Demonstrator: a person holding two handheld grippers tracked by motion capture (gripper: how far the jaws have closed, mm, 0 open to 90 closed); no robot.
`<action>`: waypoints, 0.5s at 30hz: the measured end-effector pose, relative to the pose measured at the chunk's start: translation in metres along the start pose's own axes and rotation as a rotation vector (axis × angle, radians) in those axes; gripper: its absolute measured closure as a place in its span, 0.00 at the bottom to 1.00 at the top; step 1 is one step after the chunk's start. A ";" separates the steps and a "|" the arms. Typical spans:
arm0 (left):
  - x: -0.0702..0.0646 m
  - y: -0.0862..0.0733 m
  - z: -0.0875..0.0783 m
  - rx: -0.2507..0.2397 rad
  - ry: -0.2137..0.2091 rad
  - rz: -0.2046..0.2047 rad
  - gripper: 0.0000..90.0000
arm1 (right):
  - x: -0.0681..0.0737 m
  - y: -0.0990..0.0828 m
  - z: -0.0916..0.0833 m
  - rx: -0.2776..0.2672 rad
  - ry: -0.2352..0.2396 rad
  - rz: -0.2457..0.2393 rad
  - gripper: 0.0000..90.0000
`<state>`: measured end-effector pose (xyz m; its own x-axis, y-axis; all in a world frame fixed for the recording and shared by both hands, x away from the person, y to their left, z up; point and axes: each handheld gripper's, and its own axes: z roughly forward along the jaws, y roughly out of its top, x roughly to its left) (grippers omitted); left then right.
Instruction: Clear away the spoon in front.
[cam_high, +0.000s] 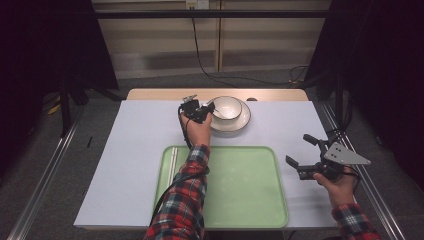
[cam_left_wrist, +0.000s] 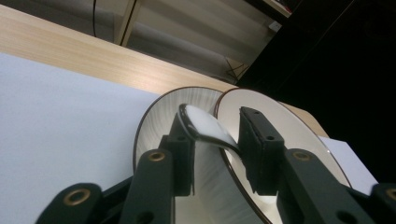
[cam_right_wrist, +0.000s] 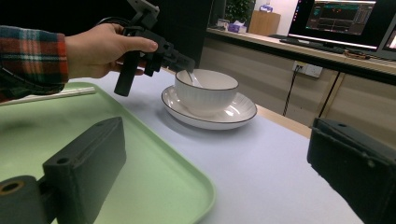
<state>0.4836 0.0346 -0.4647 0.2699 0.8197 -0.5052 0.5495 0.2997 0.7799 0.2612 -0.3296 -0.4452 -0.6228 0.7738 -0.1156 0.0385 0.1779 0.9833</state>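
We grab the spoon in the bowl

Our left gripper (cam_high: 206, 111) jaws sit half-closed around the spoon (cam_left_wrist: 205, 128) handle, leaning in the bowl (cam_high: 226, 107); we should squeeze gently, then lift straight up. Our right gripper (cam_high: 303, 155) waits wide open, holding nothing.

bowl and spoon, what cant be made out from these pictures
- Spoon handle end: left gripper view, it runs behind a jaw of the left gripper.
- Spoon's scoop end: right gripper view, hidden inside the bowl.
- Whether both pads press the spoon: left gripper view, contact on the right pad unclear.
- Chopsticks on the tray: high view, too small to count.
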 end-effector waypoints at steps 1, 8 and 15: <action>0.000 0.001 0.000 -0.006 0.000 0.000 0.79 | 0.000 0.000 0.000 0.000 0.000 0.001 0.04; -0.002 0.008 0.001 -0.006 -0.005 0.004 0.86 | 0.000 0.000 0.000 -0.001 0.000 0.000 0.04; -0.004 0.015 0.006 -0.027 -0.014 -0.004 0.90 | 0.000 0.000 0.000 -0.004 -0.001 0.000 0.04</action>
<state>0.4951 0.0329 -0.4528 0.2787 0.8115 -0.5137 0.5291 0.3166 0.7873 0.2611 -0.3298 -0.4450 -0.6221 0.7742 -0.1162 0.0353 0.1760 0.9838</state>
